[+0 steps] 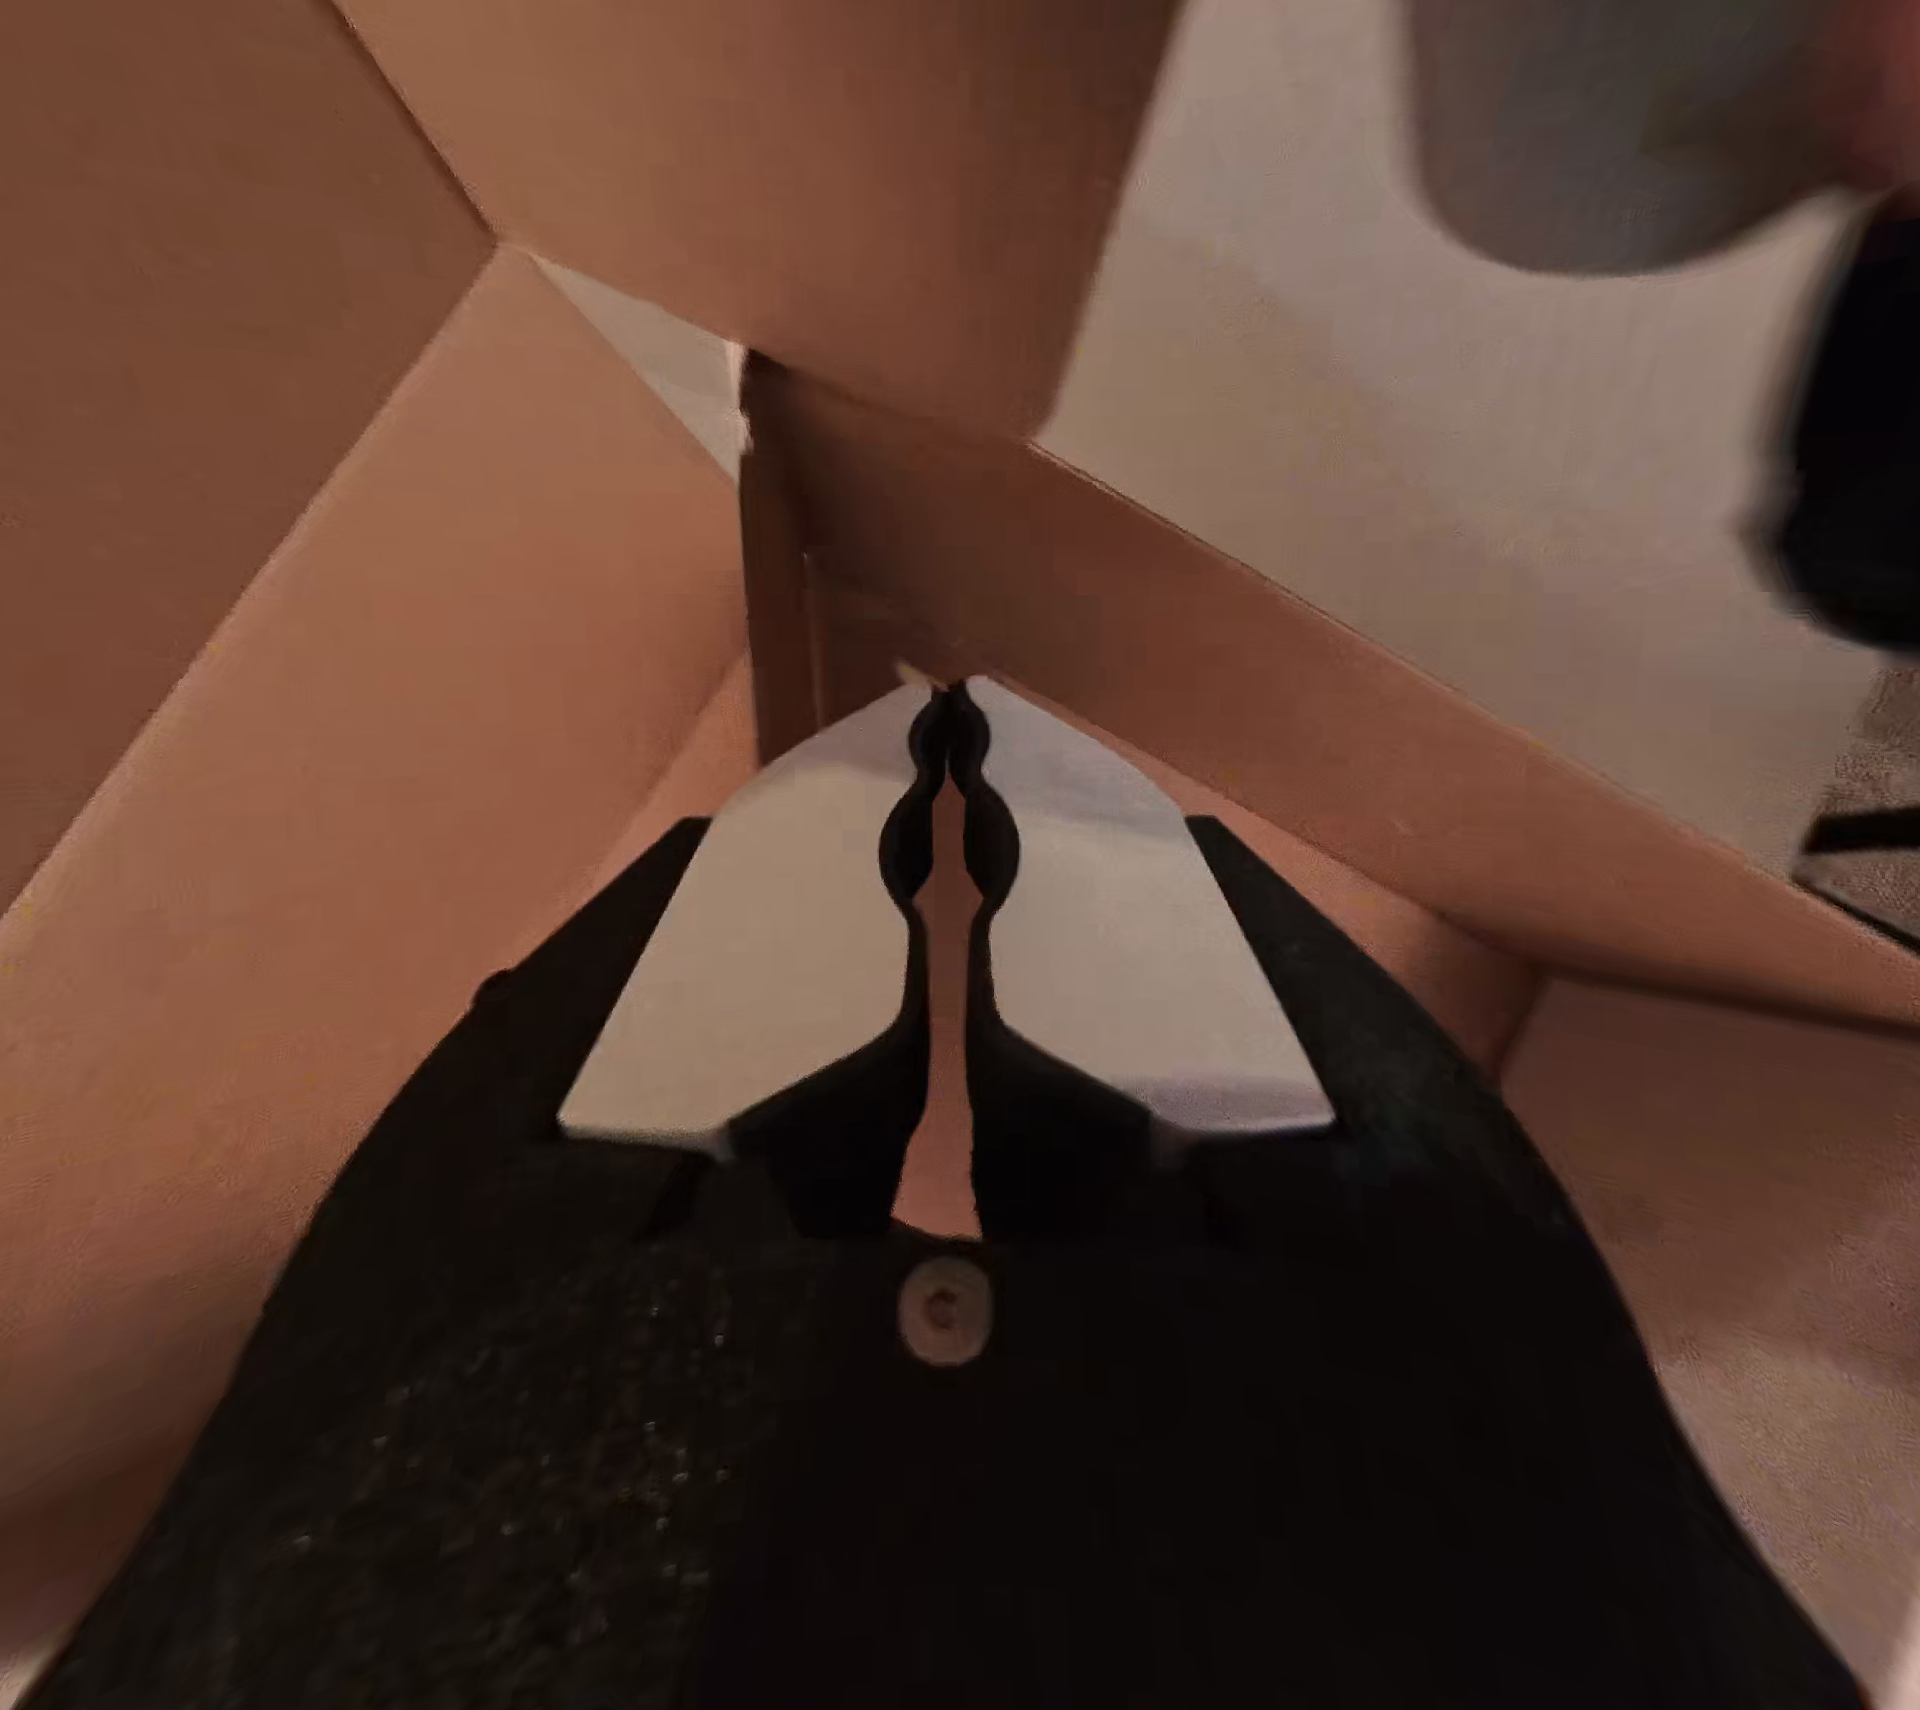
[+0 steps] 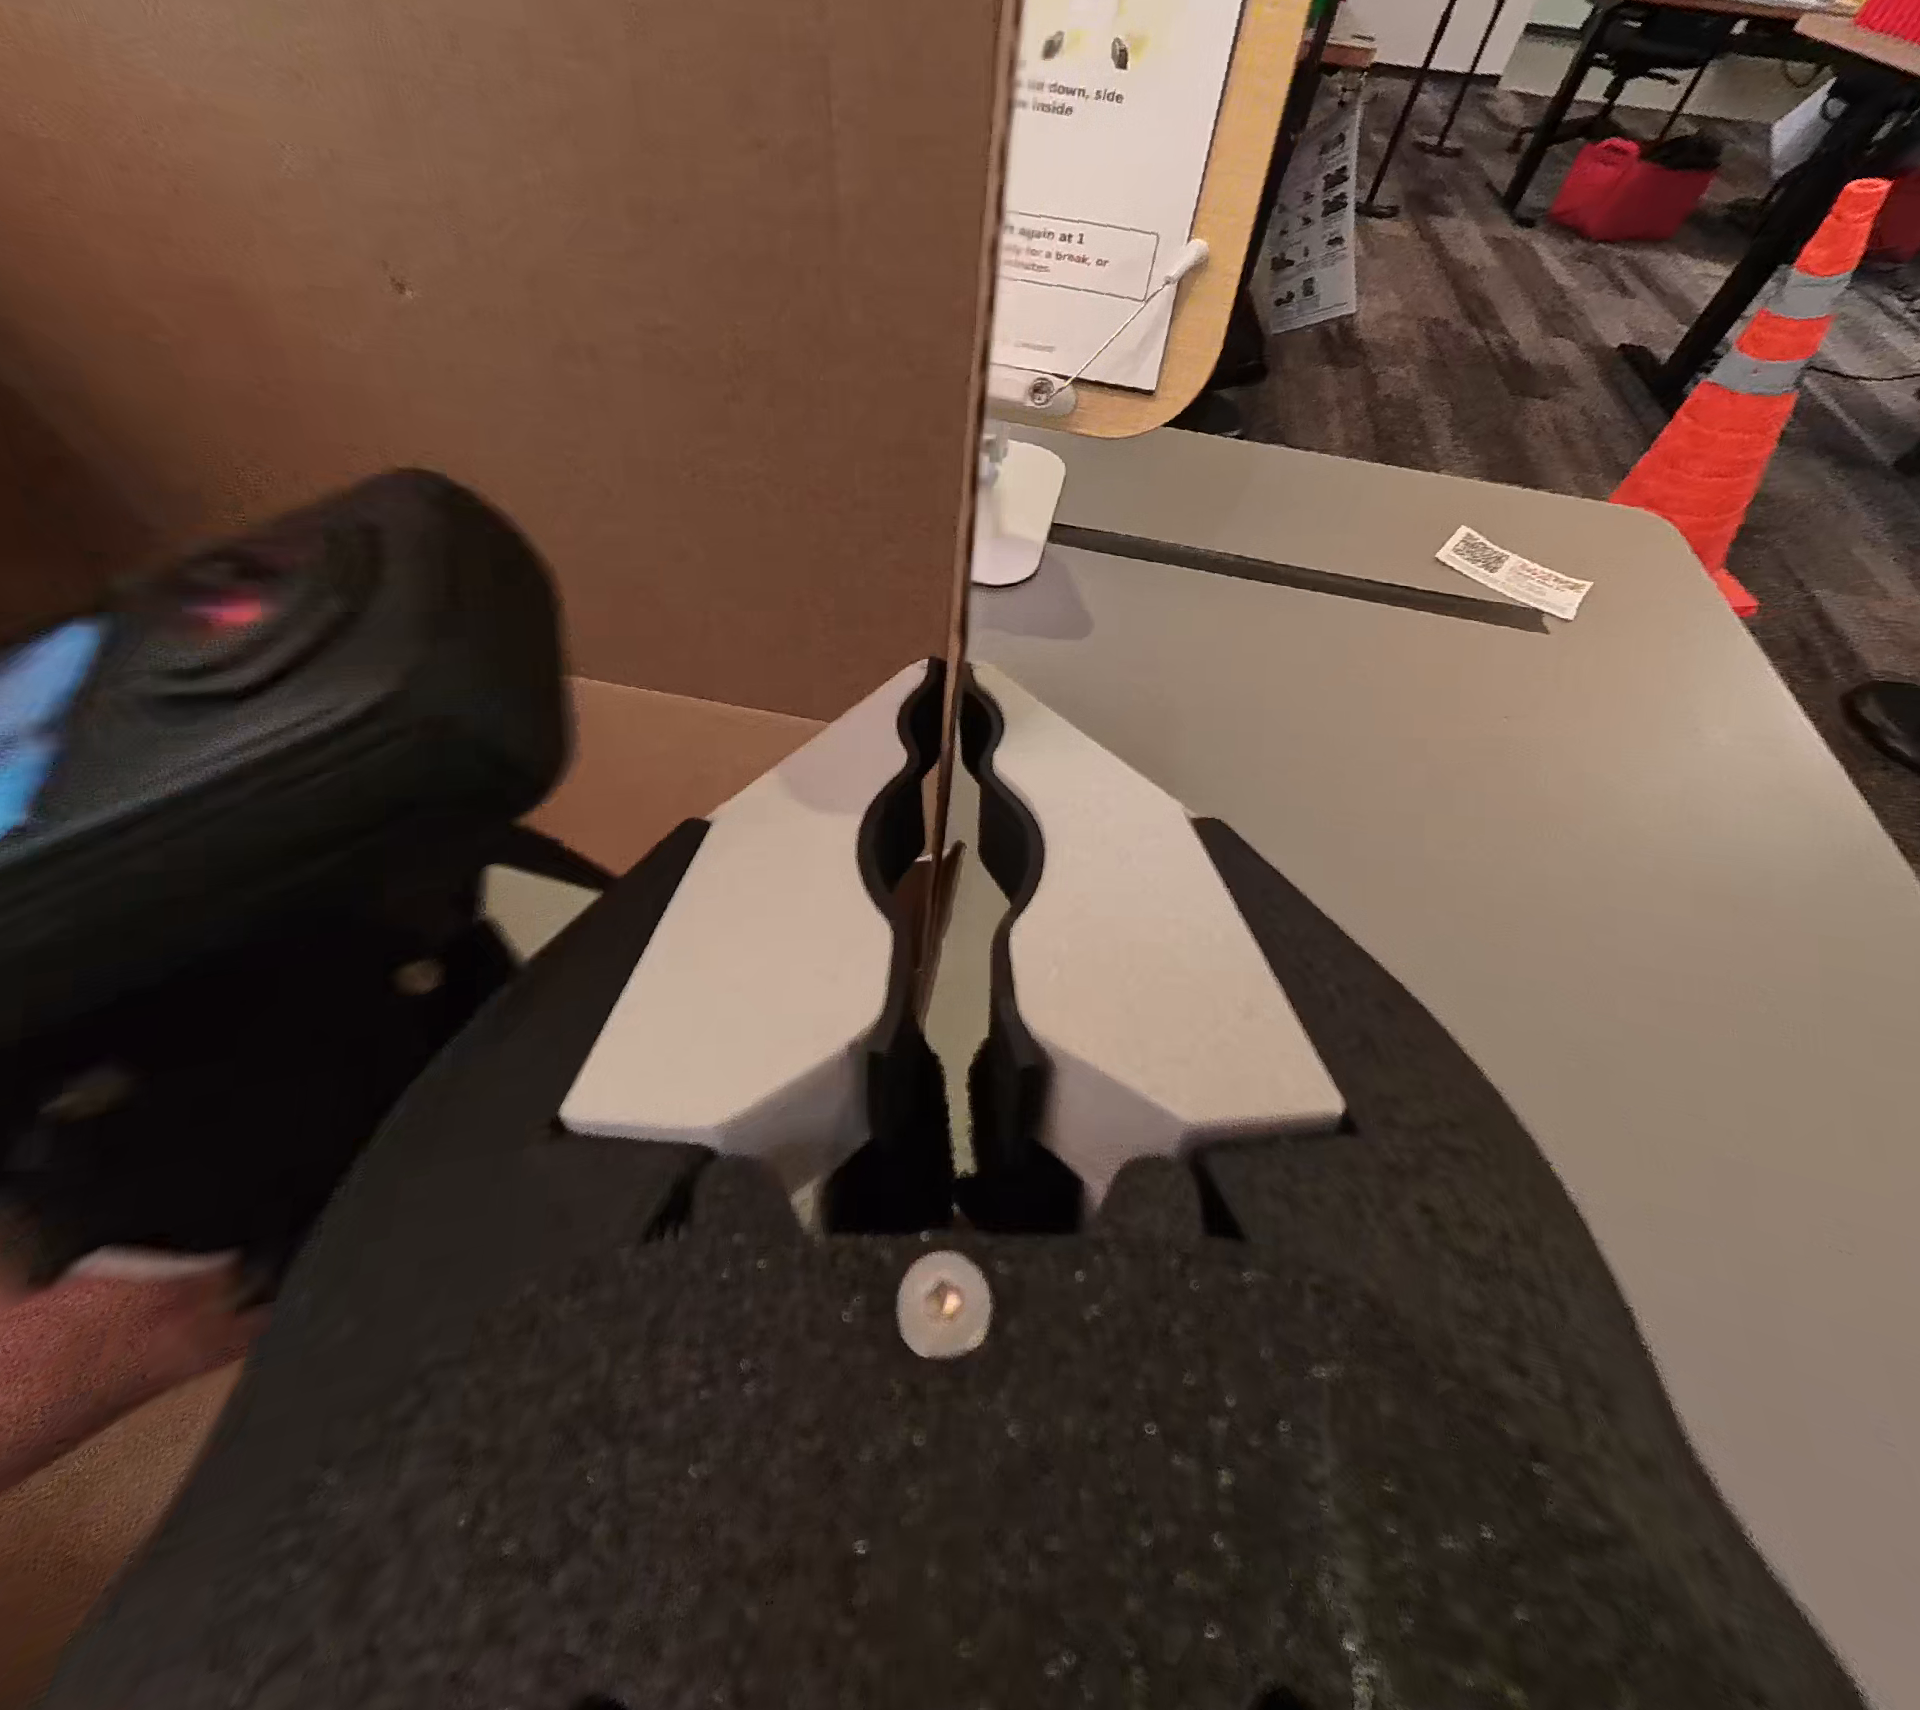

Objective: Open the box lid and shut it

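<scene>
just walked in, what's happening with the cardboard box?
A person is working the flaps of a cardboard box with two handheld grippers. The right gripper has its jaws shut on the edge of an upright flap, held standing above the grey table. The left gripper, jaws shut, sits down among the flaps with its tips against the lower edge of another flap; whether it actually grips that edge is unclear. The box is open.

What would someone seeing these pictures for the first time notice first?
Probably the brown cardboard flap standing upright and filling the left half of the right wrist view, its edge pinched in the right tool. Next, the orange traffic cone on the floor beyond the grey table, at right.
</scene>
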`<action>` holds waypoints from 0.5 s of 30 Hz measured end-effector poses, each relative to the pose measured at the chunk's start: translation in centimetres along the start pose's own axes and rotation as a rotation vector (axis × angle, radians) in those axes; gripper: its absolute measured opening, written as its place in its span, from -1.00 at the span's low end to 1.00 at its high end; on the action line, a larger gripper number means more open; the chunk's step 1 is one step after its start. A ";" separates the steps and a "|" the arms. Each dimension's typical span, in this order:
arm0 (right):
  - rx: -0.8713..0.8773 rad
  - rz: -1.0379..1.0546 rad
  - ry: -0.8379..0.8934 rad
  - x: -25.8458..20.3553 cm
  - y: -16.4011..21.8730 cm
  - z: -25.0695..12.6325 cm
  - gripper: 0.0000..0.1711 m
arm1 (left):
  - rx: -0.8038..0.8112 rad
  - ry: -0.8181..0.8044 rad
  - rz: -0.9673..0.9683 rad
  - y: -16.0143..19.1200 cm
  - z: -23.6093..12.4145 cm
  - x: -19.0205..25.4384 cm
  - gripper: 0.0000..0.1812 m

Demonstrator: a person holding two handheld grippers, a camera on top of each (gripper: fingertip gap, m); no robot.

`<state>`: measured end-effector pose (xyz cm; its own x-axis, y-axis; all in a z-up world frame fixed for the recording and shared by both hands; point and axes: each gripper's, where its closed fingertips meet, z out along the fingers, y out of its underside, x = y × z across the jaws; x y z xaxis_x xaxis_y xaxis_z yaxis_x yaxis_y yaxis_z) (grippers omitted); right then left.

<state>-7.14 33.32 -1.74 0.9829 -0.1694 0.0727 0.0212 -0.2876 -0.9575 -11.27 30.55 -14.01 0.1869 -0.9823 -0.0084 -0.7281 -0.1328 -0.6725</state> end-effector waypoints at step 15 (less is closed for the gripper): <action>0.001 0.134 -0.045 -1.5 1.5 -1.1 -0.97 | 0.085 -0.138 -0.151 -2.0 3.6 -6.4 -1.00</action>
<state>-8.79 32.14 -2.96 0.9841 -0.1638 -0.0685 -0.1107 -0.2643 -0.9581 -8.63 37.54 -15.28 0.3826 -0.9239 -0.0001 -0.6278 -0.2599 -0.7337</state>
